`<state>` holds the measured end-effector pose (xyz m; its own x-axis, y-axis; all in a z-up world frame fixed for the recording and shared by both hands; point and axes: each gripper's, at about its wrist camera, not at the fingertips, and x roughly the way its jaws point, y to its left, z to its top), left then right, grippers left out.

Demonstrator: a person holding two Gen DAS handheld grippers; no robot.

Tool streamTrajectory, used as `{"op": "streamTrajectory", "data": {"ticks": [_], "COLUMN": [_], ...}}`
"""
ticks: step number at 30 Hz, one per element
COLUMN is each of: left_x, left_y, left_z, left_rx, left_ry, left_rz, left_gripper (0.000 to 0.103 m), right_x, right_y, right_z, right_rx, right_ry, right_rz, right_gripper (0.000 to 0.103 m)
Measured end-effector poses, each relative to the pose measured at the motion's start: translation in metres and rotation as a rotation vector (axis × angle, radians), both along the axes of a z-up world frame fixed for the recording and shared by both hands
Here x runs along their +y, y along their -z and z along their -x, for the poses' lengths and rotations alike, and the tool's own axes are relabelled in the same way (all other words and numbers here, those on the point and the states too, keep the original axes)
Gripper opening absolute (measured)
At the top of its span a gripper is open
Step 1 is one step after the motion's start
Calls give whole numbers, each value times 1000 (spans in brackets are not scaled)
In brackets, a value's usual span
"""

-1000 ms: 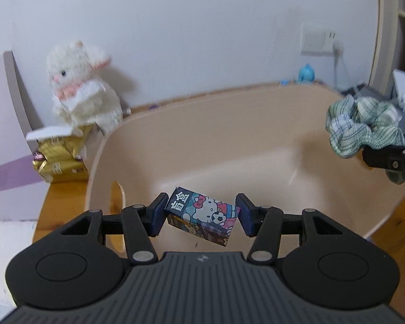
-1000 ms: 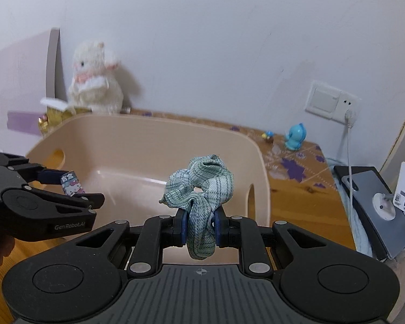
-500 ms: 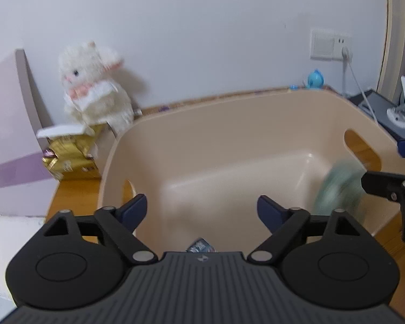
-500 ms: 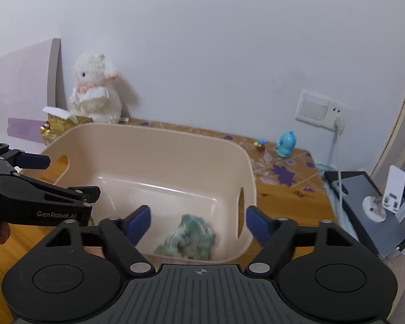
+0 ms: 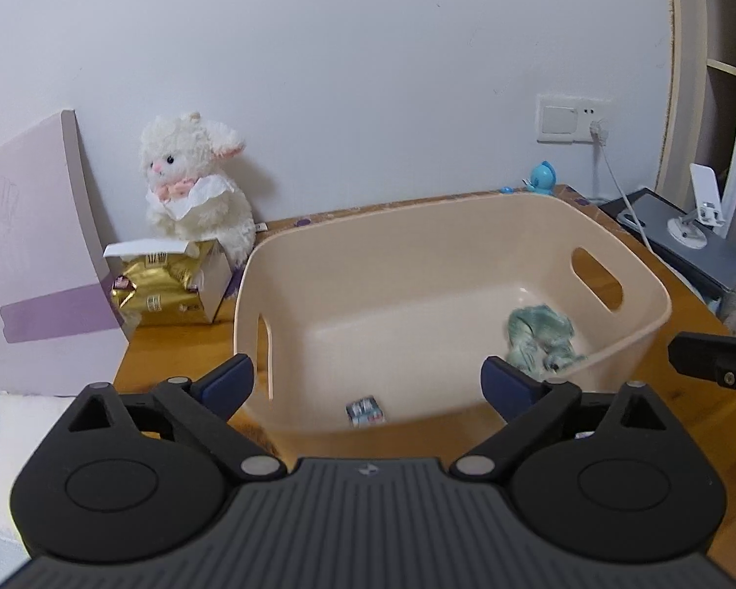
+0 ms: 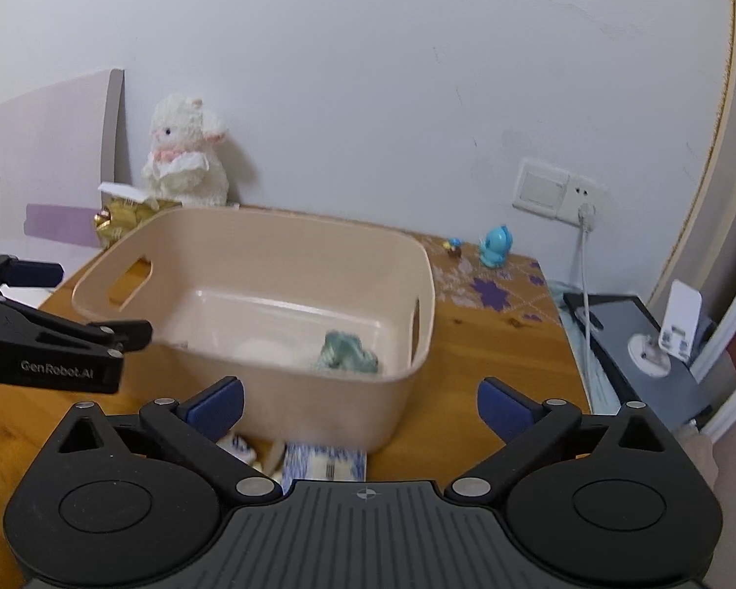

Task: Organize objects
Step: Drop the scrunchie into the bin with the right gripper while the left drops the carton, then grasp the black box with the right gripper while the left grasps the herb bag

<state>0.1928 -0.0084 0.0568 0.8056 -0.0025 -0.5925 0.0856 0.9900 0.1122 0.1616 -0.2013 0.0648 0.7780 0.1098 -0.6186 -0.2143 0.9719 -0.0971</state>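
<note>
A beige plastic tub (image 5: pixel 466 226) (image 6: pixel 289 235) stands on the wooden table. Inside it lie a small Hello Kitty box (image 5: pixel 365 411) at the near wall and a green plaid scrunchie (image 5: pixel 539 336) (image 6: pixel 346 352) at the right end. My left gripper (image 5: pixel 368 383) is open and empty, back from the tub's near rim. My right gripper (image 6: pixel 360 405) is open and empty, in front of the tub. A blue patterned packet (image 6: pixel 326 461) and a small white item (image 6: pixel 238 444) lie on the table under the right gripper.
A white plush lamb (image 5: pixel 191 181) and a gold packet in an open box (image 5: pixel 164 289) stand behind the tub at left. A blue figurine (image 6: pixel 495 245), a wall socket with cable (image 6: pixel 584 211) and a grey device with a white stand (image 6: pixel 662 338) are at right.
Both grippers opened and dropped their loads into the tub: the Hello Kitty box from the left, the scrunchie from the right. Both grippers then pulled back and up from the tub.
</note>
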Motion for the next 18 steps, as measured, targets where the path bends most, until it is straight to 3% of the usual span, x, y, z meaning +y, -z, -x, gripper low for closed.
{"op": "streamTrajectory", "data": {"ticks": [5,18], "left_x": [0,11], "left_y": [12,63], "left_z": [21,45], "left_rx": [10,100], "left_ry": [-4,-10], "left_rz": [-22,15], "left_gripper": [100,100], "right_x": [-4,-15], "right_y": [24,80], "right_z": [15,18], "right_rx": [62,181], "right_ry": [-1,20], "right_rz": [23,-5], "right_gripper": [103,103]}}
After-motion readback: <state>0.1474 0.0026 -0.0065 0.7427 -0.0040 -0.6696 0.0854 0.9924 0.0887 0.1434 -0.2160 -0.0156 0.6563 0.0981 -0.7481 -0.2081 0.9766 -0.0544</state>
